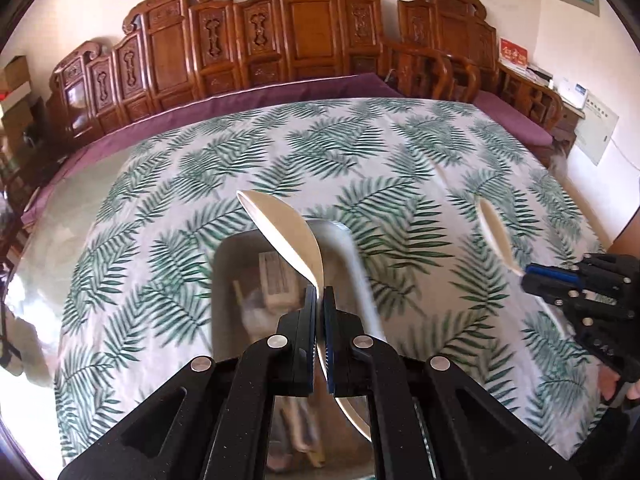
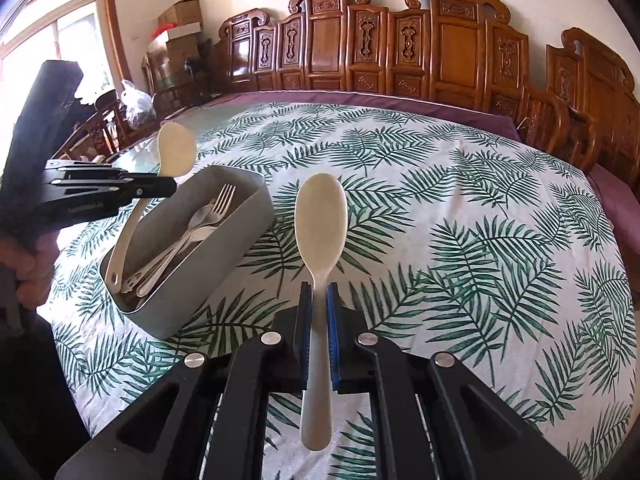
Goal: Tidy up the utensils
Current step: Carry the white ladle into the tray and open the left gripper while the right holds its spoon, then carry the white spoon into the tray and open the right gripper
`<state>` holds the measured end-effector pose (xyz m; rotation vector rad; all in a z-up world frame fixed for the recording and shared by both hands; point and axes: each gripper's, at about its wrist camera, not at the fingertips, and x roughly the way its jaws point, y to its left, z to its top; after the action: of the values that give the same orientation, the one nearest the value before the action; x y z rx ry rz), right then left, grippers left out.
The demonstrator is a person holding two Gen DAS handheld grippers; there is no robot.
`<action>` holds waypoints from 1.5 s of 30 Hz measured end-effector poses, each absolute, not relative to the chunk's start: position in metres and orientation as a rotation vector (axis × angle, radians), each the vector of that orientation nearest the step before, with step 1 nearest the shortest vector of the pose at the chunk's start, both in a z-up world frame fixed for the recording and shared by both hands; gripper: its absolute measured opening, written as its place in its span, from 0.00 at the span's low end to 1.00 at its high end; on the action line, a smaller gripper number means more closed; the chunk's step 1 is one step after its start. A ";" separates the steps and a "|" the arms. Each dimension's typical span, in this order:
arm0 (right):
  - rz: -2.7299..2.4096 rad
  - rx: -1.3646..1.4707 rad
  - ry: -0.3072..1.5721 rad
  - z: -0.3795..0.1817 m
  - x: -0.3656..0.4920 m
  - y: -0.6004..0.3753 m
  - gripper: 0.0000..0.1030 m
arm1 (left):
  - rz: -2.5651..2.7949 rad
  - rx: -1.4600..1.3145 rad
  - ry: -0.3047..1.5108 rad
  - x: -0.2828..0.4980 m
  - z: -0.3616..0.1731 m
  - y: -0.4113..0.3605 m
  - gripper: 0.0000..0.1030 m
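Note:
In the left wrist view my left gripper (image 1: 319, 292) is shut on the handle of a cream plastic spoon (image 1: 280, 232), whose bowl points up and away. It hangs over an oblong grey box (image 1: 358, 272). The right wrist view shows that grey box (image 2: 240, 232) holding several metal forks and spoons (image 2: 208, 216). There my left gripper (image 2: 168, 186) holds its cream spoon (image 2: 174, 152) with the handle's end hanging down at the box's near left corner. My right gripper (image 2: 320, 288) is shut on a second cream spoon (image 2: 320, 216), right of the box and above the cloth. That right gripper (image 1: 532, 276) and its spoon (image 1: 494, 232) also show at the right.
A leaf-patterned cloth (image 2: 460, 220) covers the table, with bare glass top (image 1: 60, 208) at its left. A carved wooden bench (image 2: 400, 48) with a purple cushion stands behind. Cardboard boxes (image 2: 180, 12) and a plastic bag (image 2: 136, 104) sit at the back left. A person's hand (image 2: 32, 264) grips the left tool.

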<state>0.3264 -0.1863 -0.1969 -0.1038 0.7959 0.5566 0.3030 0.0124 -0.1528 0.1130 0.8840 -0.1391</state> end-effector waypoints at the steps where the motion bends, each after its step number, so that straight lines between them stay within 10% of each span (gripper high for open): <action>1: 0.557 -0.107 0.797 -0.198 0.326 -0.185 0.08 | -0.137 0.113 0.889 0.304 -0.155 0.017 0.03; 18: 0.562 -0.118 0.817 -0.206 0.327 -0.172 0.08 | -0.142 0.097 0.993 0.310 -0.207 0.033 0.04; 40: 0.598 -0.077 0.768 -0.179 0.321 -0.127 0.08 | -0.032 -0.003 0.869 0.294 -0.165 0.079 0.33; 45: 0.625 -0.088 0.778 -0.180 0.322 -0.100 0.08 | 0.010 -0.013 0.836 0.295 -0.160 0.095 0.60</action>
<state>0.3223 -0.1003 -0.1800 -0.0878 0.7782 0.6251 0.2947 0.0951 -0.1596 -0.0130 0.8357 0.0099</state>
